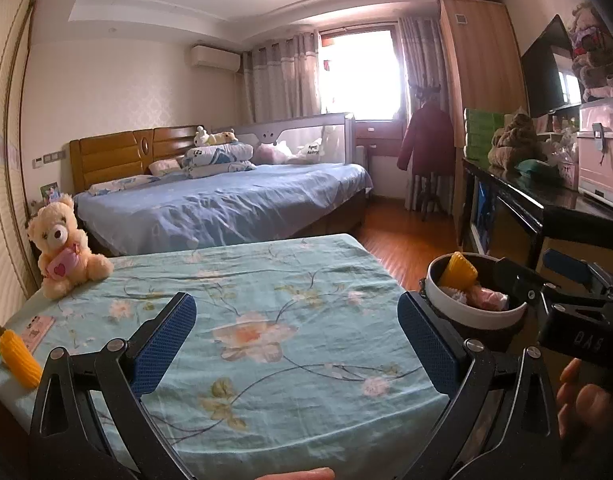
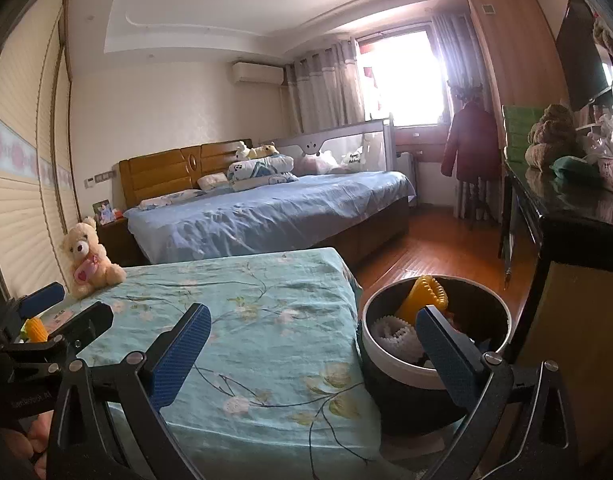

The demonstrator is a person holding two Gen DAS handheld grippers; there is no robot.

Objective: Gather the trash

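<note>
My left gripper [image 1: 296, 344] hangs open over the floral-clothed table [image 1: 266, 280] with nothing between its blue pads. A yellow corn cob [image 1: 20, 360] lies at the table's left edge beside a pink card [image 1: 36, 332]. A round trash bin [image 1: 466, 312] off the table's right side holds a yellow corn piece [image 1: 458, 272], a pink wrapper and white scraps. My right gripper [image 2: 312, 356] is open too, straddling the table's right edge, its right pad in front of the trash bin [image 2: 406, 396]. In that bin lie the corn piece [image 2: 420, 300] and white crumpled trash [image 2: 394, 336].
A cream teddy bear [image 1: 64, 248] sits at the table's far left corner. Beyond stands a blue-sheeted bed [image 1: 226, 204]. A black cabinet [image 2: 566, 208] with toys and boxes runs along the right wall. Wooden floor [image 2: 438, 248] lies between the bed and the cabinet.
</note>
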